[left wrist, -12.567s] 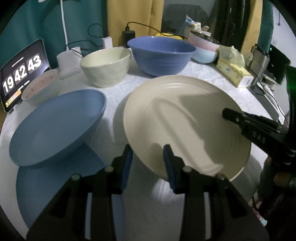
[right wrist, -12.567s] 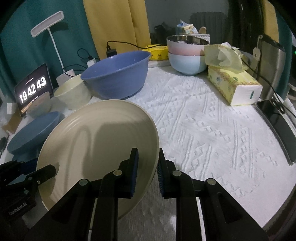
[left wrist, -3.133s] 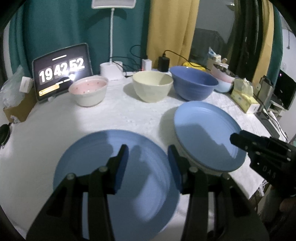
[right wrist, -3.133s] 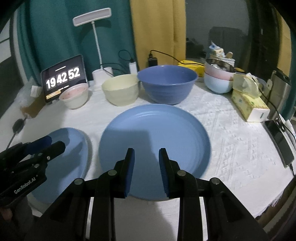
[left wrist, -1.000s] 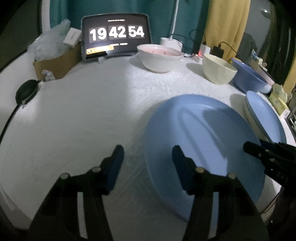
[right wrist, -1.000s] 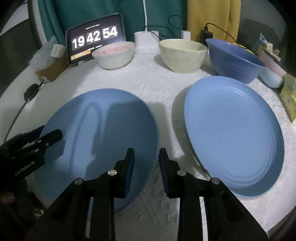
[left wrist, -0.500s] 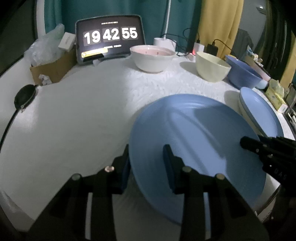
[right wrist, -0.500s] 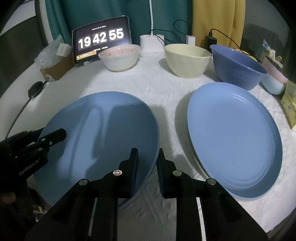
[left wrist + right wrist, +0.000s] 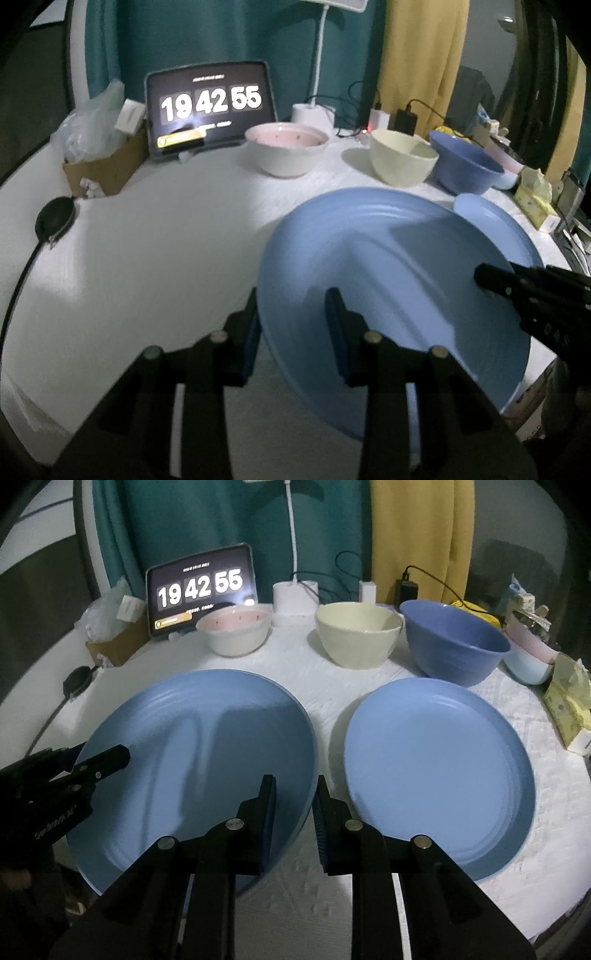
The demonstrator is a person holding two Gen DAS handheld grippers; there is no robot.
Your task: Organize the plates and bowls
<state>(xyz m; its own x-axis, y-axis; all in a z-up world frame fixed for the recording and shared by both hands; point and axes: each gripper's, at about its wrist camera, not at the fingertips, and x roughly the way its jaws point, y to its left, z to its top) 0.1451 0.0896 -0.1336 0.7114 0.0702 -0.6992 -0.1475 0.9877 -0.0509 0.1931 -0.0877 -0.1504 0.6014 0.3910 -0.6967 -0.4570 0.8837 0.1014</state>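
Both grippers hold one large blue plate (image 9: pixel 199 753), raised off the white table. My left gripper (image 9: pixel 293 325) is shut on its left rim and shows in the right wrist view (image 9: pixel 107 758). My right gripper (image 9: pixel 294 805) is shut on its right rim and shows in the left wrist view (image 9: pixel 491 277). A second blue plate (image 9: pixel 439 779) lies to the right on a cream plate, whose edge barely shows. A pink-lined bowl (image 9: pixel 233 631), a cream bowl (image 9: pixel 358 638) and a blue bowl (image 9: pixel 452 644) stand in a row behind.
A clock tablet (image 9: pixel 201 589), lamp base (image 9: pixel 294 598) and chargers with cables stand at the back. A cardboard box (image 9: pixel 105 170) and black puck (image 9: pixel 55 219) are at the left. Stacked small bowls (image 9: pixel 528 657) and a tissue pack (image 9: pixel 569 709) are at the right.
Both grippers have closed on the near blue plate's rims and lifted it off the table; it now sits higher and tilted in both views.
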